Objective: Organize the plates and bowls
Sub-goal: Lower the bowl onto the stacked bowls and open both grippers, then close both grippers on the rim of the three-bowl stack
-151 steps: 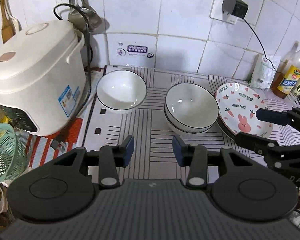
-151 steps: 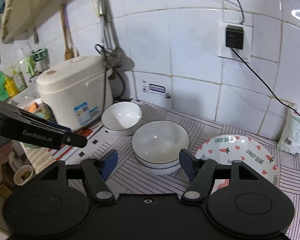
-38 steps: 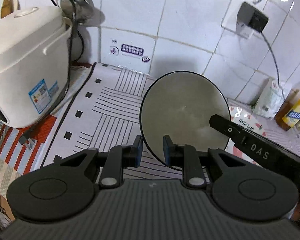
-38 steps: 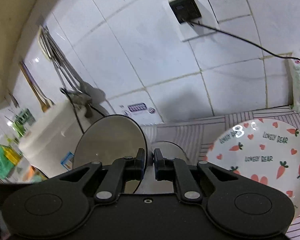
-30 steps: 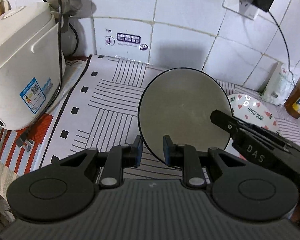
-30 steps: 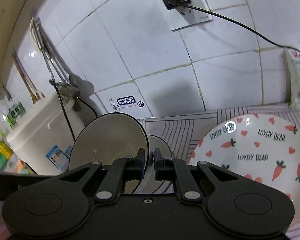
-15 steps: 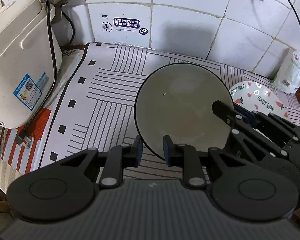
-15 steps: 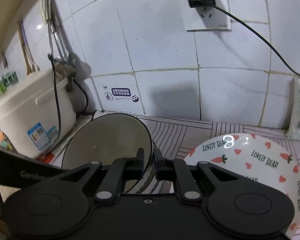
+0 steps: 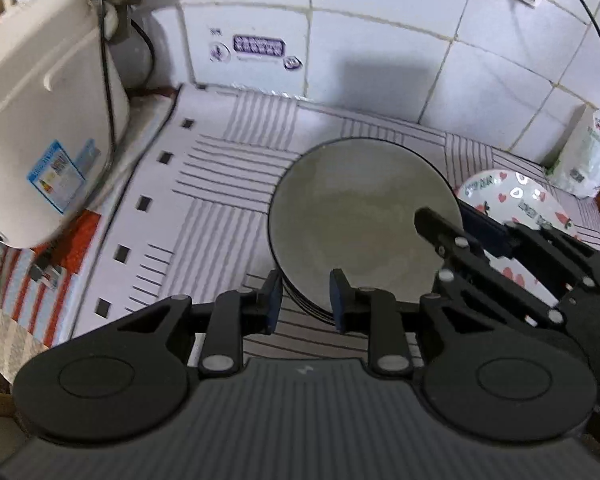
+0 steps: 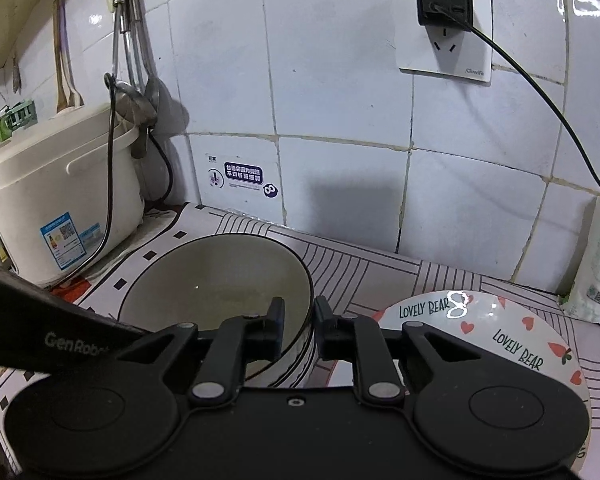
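— White-tiled wall, striped mat [image 9: 204, 184]: where is the bowl [image 9: 360, 216] seen?
— Atop stacked bowls, beside the carrot plate [image 10: 500, 332]; its rim is straddled by both the left gripper [image 9: 305, 295] and the right gripper [image 10: 299, 322], each parted slightly.

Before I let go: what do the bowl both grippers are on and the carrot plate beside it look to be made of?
Bowl: likely glazed ceramic, with a glossy off-white inside, small highlights and a thin dark rim line.
Carrot plate: probably glazed ceramic too, though melamine is possible; it is shiny white with printed hearts, carrots and lettering, and shows a bright lamp reflection.
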Demonstrator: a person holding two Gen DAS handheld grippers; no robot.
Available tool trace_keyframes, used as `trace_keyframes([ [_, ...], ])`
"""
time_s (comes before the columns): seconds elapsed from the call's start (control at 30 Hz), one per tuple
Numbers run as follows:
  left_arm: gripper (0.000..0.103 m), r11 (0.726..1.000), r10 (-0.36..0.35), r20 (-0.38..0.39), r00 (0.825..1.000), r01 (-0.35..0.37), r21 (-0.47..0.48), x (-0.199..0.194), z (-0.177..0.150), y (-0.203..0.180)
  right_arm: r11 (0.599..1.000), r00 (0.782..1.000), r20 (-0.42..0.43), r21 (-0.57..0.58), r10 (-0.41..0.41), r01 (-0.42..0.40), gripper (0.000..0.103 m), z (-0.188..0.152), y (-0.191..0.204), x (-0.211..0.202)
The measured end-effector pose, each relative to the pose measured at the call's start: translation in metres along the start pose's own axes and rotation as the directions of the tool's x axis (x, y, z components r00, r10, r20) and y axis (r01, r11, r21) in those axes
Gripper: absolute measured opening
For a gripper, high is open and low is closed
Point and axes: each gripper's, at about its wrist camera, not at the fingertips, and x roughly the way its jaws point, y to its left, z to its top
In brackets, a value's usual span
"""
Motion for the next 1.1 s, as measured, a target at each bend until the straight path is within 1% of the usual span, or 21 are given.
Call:
trace_keyframes([
  [0.03,0.026,1.000,0.015,0.011,1.000,-0.015,0.023,-0.002,-0.001,-0.002,1.000,1.000,0.002,-0.001,0.001,-0.001,0.025,0.000,0.000,-0.002],
  [0.07,0.029,0.999,0.026,0.020,0.999,-0.026,0.042,-0.005,-0.003,-0.003,1.000,1.000,0.005,0.000,0.002,-0.002,0.032,-0.001,0.001,-0.005],
  [0.17,0.038,0.999,0.015,0.037,0.999,-0.016,0.051,-0.017,-0.005,-0.001,1.000,1.000,0.013,-0.007,-0.012,0.012,0.040,-0.003,0.000,-0.017],
  [0.2,0.038,0.999,0.015,0.048,0.999,-0.018,0.048,-0.022,-0.007,-0.001,1.000,1.000,0.014,-0.008,-0.014,0.014,0.041,-0.003,-0.001,-0.023],
  [0.27,0.041,0.998,0.019,0.071,0.997,-0.023,0.063,-0.033,-0.013,-0.003,1.000,1.000,0.016,-0.006,-0.006,0.006,0.048,-0.003,-0.003,-0.034],
  [0.37,0.042,0.996,0.012,0.105,0.994,-0.021,0.083,-0.050,-0.022,-0.006,0.999,0.999,0.021,-0.029,0.030,-0.029,0.053,-0.004,-0.004,-0.052],
  [0.47,0.046,0.995,0.001,0.124,0.992,-0.014,0.098,-0.064,-0.029,-0.007,0.997,0.998,0.038,-0.048,0.055,-0.054,0.057,-0.006,-0.002,-0.072],
  [0.6,0.046,0.993,-0.016,0.138,0.990,0.001,0.115,-0.079,-0.037,-0.008,0.995,0.996,0.055,-0.069,0.077,-0.073,0.060,-0.009,0.001,-0.093],
  [0.73,0.046,0.991,-0.034,0.139,0.990,0.015,0.134,-0.088,-0.046,-0.008,0.995,0.994,0.065,-0.063,0.087,-0.083,0.063,-0.016,0.002,-0.109],
  [0.9,0.046,0.989,-0.051,0.131,0.990,0.032,0.146,-0.090,-0.059,-0.007,0.994,0.994,0.057,-0.049,0.099,-0.096,0.066,-0.031,0.003,-0.117],
  [1.1,0.047,0.987,-0.087,0.114,0.990,0.070,0.144,-0.079,-0.071,0.000,0.993,0.994,0.032,-0.044,0.108,-0.106,0.069,-0.051,0.008,-0.115],
])
